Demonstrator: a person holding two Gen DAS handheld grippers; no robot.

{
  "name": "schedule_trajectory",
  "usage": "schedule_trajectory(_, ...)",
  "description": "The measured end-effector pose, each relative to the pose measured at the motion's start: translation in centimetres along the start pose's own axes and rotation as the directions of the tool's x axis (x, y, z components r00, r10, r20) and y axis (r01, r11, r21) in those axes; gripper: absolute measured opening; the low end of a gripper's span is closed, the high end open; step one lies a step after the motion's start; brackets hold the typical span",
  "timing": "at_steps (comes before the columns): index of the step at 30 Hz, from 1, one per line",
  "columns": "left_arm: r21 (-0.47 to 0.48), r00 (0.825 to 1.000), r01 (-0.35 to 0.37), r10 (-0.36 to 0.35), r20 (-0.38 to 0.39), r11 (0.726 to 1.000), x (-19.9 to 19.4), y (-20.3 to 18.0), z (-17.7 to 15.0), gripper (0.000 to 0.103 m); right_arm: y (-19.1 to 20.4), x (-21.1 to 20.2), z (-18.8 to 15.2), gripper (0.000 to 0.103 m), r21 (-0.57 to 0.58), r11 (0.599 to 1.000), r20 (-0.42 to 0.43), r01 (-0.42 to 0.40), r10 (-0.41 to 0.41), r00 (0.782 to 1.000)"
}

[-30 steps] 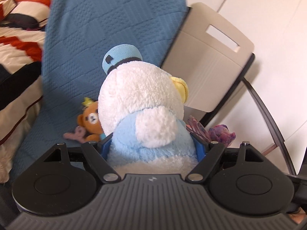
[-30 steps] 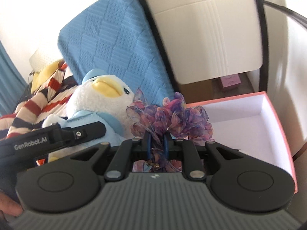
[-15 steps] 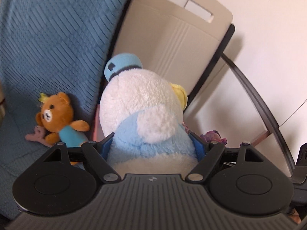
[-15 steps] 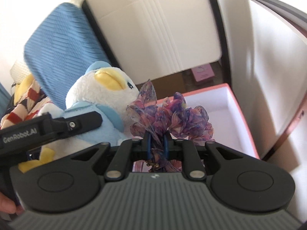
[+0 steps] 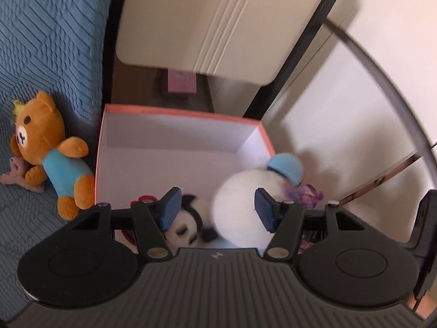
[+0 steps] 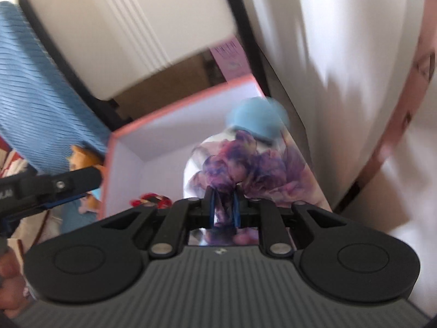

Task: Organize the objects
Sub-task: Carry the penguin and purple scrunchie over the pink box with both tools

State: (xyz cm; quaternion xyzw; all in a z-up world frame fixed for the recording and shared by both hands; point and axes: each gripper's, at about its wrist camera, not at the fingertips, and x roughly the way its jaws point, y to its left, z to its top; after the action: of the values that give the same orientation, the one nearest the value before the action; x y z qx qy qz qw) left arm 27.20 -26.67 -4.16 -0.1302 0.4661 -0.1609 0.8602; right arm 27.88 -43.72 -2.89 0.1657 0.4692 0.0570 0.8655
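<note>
My left gripper (image 5: 217, 207) is open above the pink-rimmed white box (image 5: 174, 114). The white duck plush with the blue cap (image 5: 240, 205) sits loose in the box at its right side, between the blue pads without being squeezed. A black-and-white plush (image 5: 188, 227) lies in the box beside it. My right gripper (image 6: 224, 205) is shut on a purple fabric flower (image 6: 245, 164) and holds it over the box (image 6: 174, 106), just above the duck plush (image 6: 256, 117). The flower also shows in the left wrist view (image 5: 306, 194).
An orange bear plush in a blue shirt (image 5: 46, 147) lies on the blue blanket (image 5: 41, 27) left of the box. A beige chair back (image 5: 213, 22) stands behind the box. A small pink box (image 5: 181, 82) sits on the floor beyond. A white wall is on the right.
My left gripper moved over the box, opened and let go of the duck plush, which dropped into the box. My right gripper carried the flower over the box.
</note>
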Motion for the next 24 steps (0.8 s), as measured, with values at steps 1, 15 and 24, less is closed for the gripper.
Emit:
schedule_trajectory(1, 0.002, 1.000, -0.004, 0.004, -0.010, 1.000, 0.5, 0.2, -0.1, 0.066, -0.5, 0.6, -0.1, 0.016, 0.006, 1.000, -0.010, -0.001, 0.001, 1.000)
schedule_trajectory(15, 0.006, 0.996, -0.042, 0.043, -0.083, 0.999, 3.9, 1.3, -1.7, 0.066, -2.2, 3.1, -0.9, 0.016, 0.039, 0.999, -0.062, 0.017, -0.014, 0.998)
schedule_trajectory(24, -0.010, 0.997, -0.069, 0.069, -0.033, 0.998, 1.1, 2.4, -1.6, 0.066, 2.1, 1.1, -1.1, 0.016, -0.031, 0.997, -0.037, -0.069, 0.068, 0.997)
